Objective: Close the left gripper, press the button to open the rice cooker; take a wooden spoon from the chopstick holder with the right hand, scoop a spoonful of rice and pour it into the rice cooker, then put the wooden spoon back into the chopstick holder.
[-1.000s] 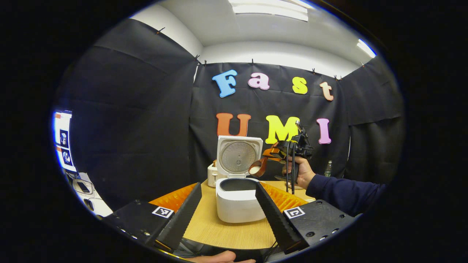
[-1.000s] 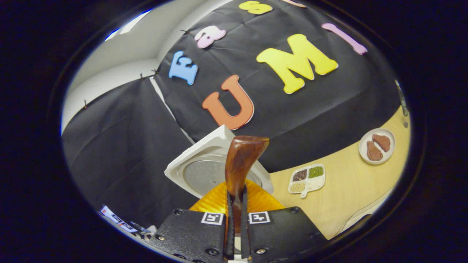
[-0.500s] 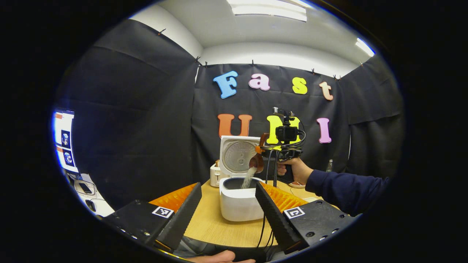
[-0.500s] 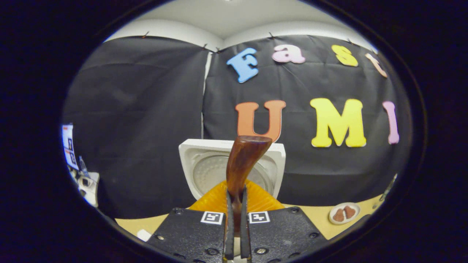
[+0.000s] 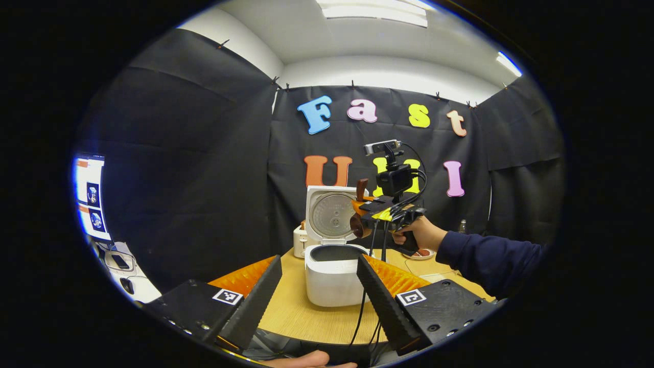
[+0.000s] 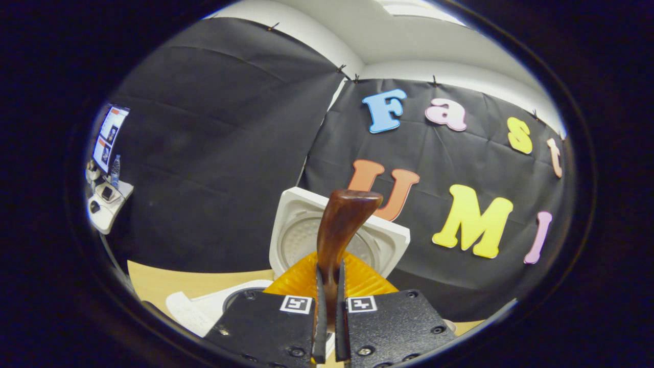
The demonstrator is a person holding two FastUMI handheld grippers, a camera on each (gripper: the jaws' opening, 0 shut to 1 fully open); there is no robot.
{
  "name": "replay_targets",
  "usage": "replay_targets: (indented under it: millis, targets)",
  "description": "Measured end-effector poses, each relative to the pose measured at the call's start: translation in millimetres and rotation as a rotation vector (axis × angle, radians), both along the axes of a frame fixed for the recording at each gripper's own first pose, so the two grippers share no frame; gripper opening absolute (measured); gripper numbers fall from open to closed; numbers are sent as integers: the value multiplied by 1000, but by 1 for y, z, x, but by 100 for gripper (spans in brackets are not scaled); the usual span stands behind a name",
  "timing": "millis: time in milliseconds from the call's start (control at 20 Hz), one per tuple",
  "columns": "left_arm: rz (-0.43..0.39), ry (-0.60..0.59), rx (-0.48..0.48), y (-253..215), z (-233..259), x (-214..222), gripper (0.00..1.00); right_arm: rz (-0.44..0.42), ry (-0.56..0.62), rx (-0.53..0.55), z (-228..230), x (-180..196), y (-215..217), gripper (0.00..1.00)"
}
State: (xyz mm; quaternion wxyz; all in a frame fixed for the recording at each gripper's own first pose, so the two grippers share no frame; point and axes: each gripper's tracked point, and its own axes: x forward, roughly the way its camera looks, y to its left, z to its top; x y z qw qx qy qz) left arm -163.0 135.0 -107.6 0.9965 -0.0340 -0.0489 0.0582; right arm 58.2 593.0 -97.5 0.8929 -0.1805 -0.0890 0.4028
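Two claws: both accounted for below.
Right claw (image 6: 327, 306): pinched tight on the wooden spoon (image 6: 340, 225), both fingers pressing the handle; the wood rises straight out between them. In the left gripper view this claw (image 5: 364, 210) hangs over the pot, carried by a hand (image 5: 416, 236) with a dark sleeve (image 5: 485, 258) behind it.
Why held so: my reading is that a grip low on the handle leaves the bowl end free to tip. Spoon bowl (image 5: 357, 225) sits just above the pot's right rim, turned toward the open lid; no rice seen falling from it, so the pour looks finished or nearly so.
Left claw (image 5: 319, 286): fingers spread wide, nothing between them, hanging back near the worktop's (image 5: 301, 317) front edge. Judged as parked out of the way, the lid being already up.
Rice cooker (image 5: 332, 278): white, lid (image 5: 329, 214) standing upright at the back, dark inner pot showing. In the right gripper view the lid (image 6: 306, 235) is right behind the spoon. Contents of the pot too dim to tell.
Behind cooker: a small white container (image 5: 299, 241) at its left rear, possibly the chopstick holder; cannot confirm. If it is, the spoon must travel past the raised lid to get back.
Small plate (image 5: 420, 253): below the hand, holding something reddish.
Writing: square black-and-white marker tags (image 5: 227, 296) on the claw bodies, no words. No brand legible on the cooker. A screen (image 5: 88, 197) at far left, too small to make out.
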Motion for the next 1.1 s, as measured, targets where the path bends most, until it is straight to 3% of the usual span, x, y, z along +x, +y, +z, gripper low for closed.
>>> replay_targets:
  millis: [500, 800, 1100]
  targets:
    - [-28, -5, 15, -30, 9, 15, 94, -94, 39, 67, 11, 23, -114, 14]
    - [-36, 15, 50, -68, 13, 41, 94, -190, 91, 158, 22, 39, -219, 14]
    - [-60, 38, 23, -99, 14, 63, 94, -262, 121, 197, 18, 58, -315, 16]
